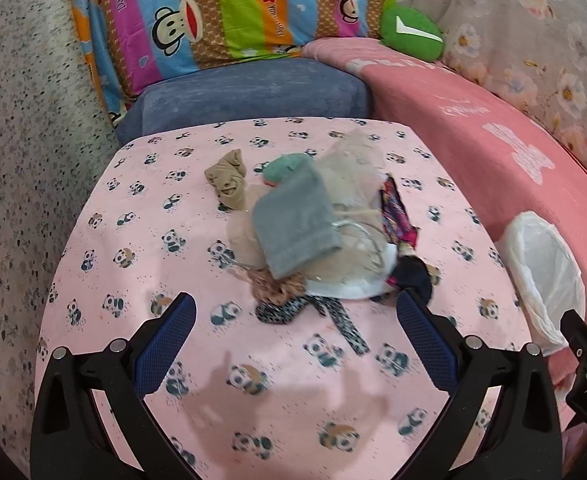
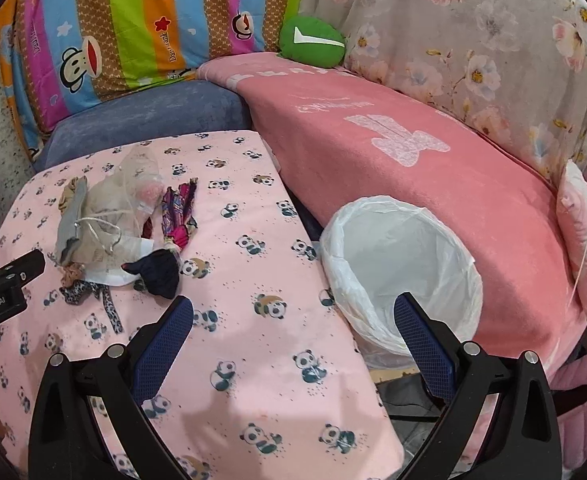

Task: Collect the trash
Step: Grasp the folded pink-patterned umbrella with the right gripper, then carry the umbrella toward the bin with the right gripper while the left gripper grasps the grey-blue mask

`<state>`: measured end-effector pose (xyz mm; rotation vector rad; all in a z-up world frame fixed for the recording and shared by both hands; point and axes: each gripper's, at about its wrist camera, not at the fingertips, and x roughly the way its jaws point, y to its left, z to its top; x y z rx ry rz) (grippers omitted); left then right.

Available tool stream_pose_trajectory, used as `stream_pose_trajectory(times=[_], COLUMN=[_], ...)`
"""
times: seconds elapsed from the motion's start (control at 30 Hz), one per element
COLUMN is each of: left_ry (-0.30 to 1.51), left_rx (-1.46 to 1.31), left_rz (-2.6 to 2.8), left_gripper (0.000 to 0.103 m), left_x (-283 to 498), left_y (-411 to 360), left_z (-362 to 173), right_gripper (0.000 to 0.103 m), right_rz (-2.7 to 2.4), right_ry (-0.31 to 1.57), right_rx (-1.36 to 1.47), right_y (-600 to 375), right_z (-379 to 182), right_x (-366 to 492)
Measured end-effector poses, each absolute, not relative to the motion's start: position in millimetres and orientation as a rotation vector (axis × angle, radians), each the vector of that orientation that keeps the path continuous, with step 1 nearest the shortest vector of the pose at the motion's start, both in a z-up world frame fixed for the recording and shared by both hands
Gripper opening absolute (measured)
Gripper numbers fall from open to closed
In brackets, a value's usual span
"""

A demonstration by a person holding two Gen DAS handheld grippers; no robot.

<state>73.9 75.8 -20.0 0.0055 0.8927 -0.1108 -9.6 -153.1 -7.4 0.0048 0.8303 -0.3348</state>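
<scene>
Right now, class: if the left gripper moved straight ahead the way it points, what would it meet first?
Probably the black-and-white patterned fabric strip at the near edge of the cloth pile on the pink panda-print tablecloth. The left gripper is open and empty; depth is uncertain.

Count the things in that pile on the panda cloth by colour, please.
Grey cloth: 1
Green piece: 1
Tan bundle: 1
Purple patterned piece: 1
Dark navy piece: 1
Leopard print strip: 1
Total: 6 told apart; the beige middle is too tangled.
</scene>
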Motion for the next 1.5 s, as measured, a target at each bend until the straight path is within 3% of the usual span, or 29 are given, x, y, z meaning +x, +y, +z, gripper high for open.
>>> stream_pose_trajectory(times=[0.43, 0.53, 0.6, 0.73, 0.83, 0.87, 1.07, 1.5], left_ry=[1.005, 1.018, 1.034, 1.064, 1.066, 1.062, 1.006, 0.855], left_rx=[-0.225, -0.252, -0.257, -0.27, -0.266, -0.263, -0.273, -0.214], left_rz=[-0.172, -0.204, -0.221, -0.264, -0.313, -0.318, -0.321, -0.414], left_gripper=[0.095, 0.087, 0.078, 0.049, 0.018, 0.014, 0.006, 0.001], left_x=[151.1, 161.1, 166.3, 169.2, 167.7, 166.3, 153.9, 117.6], left_y=[104.2, 101.3, 99.0, 97.9, 97.5, 97.5, 108.5, 80.5], left_z=[-52.0, -57.7, -62.3, -69.4, -70.1, -68.8, -45.4, 32.3], right_gripper=[0.096, 0.093, 0.085, 0.064, 0.038, 0.025, 0.011, 0.01], right_rz=[-0.18, -0.155, -0.137, -0.1, -0.069, -0.061, -0.056, -0.156], right_ry=[0.909, 0.925, 0.941, 0.985, 1.028, 1.038, 1.011, 0.769], right_rx=[0.063, 0.071, 0.077, 0.099, 0.116, 0.12, 0.123, 0.14], right_y=[-110.6, -102.9, -99.3, -93.0, -90.2, -89.6, -92.2, -138.3], right_z=[-63.3, -75.2, -83.4, -100.7, -114.3, -117.6, -107.7, -10.6], right_x=[94.8, 108.0, 114.8, 123.5, 124.4, 123.4, 110.1, 65.5])
